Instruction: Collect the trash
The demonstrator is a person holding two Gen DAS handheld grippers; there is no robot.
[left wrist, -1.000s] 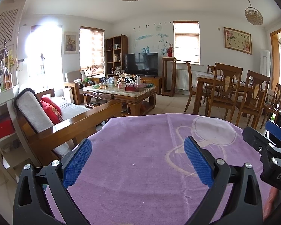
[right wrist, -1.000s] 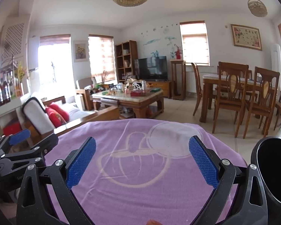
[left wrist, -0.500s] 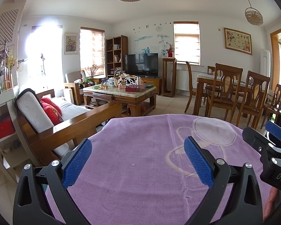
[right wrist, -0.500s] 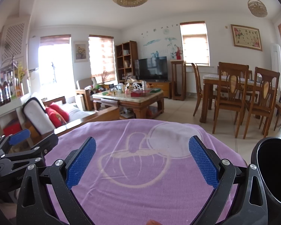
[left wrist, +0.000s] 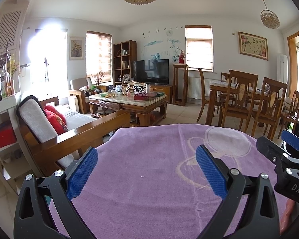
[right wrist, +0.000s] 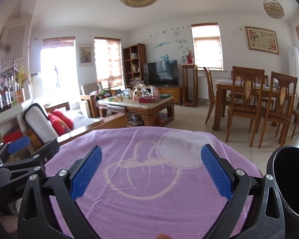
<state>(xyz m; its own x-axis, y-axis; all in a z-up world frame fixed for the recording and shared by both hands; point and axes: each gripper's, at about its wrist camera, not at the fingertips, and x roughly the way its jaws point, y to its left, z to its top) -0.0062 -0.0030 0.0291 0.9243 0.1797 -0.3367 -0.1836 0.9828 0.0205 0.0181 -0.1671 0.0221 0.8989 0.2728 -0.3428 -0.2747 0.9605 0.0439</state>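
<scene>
Both grippers hover side by side over a surface draped in a purple blanket (left wrist: 149, 189) with a pale cartoon print. My left gripper (left wrist: 147, 171) is open, blue pads wide apart, nothing between them. My right gripper (right wrist: 151, 171) is open too and holds nothing. The right gripper's side shows at the right edge of the left wrist view (left wrist: 289, 159), and the left gripper's side shows at the left edge of the right wrist view (right wrist: 20, 159). A black bin (right wrist: 287, 181) with a dark open mouth stands at the blanket's right edge. A tiny white speck (left wrist: 142, 176) lies on the blanket.
A wooden sofa (left wrist: 69, 131) with red cushions stands to the left. Beyond the blanket is a cluttered coffee table (left wrist: 129, 99), then a TV (left wrist: 151, 70). A dining table with wooden chairs (left wrist: 249, 99) fills the right. White shelves (left wrist: 2, 119) are at far left.
</scene>
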